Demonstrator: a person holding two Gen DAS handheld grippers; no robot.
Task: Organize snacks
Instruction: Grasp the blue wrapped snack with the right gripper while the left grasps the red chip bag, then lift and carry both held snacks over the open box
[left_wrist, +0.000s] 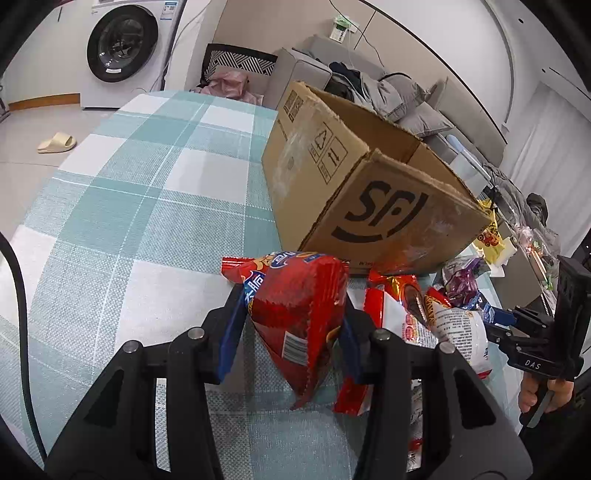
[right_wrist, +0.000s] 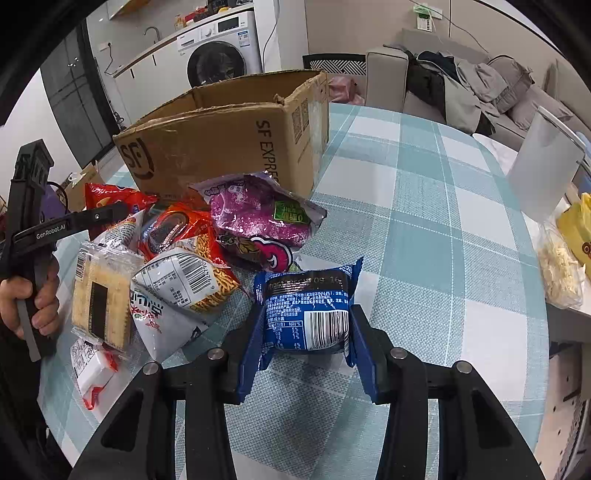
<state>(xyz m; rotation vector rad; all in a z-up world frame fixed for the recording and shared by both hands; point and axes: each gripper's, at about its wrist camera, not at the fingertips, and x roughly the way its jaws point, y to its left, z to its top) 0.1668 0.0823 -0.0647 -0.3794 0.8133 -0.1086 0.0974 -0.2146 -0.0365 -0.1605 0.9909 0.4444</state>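
Note:
My left gripper (left_wrist: 291, 314) is shut on a red snack bag (left_wrist: 299, 306), which sits pinched between its blue pads just in front of the open cardboard box (left_wrist: 354, 177). My right gripper (right_wrist: 304, 325) is shut on a blue snack packet (right_wrist: 308, 310) with a barcode facing me. A pile of snack packs (right_wrist: 184, 258) lies left of it: a purple bag (right_wrist: 255, 210), a cracker pack (right_wrist: 99, 299), a white noodle pack (right_wrist: 173, 291) and red packs. The box (right_wrist: 221, 136) stands behind the pile. The other gripper (right_wrist: 33, 229) shows at the left edge of the right wrist view.
A teal and white checked tablecloth (left_wrist: 147, 184) covers the table. A sofa (right_wrist: 461, 85) with clothes stands beyond it, a washing machine (left_wrist: 122, 48) further back. A side surface (right_wrist: 569, 258) with yellow bags lies at the right. A slipper (left_wrist: 57, 142) is on the floor.

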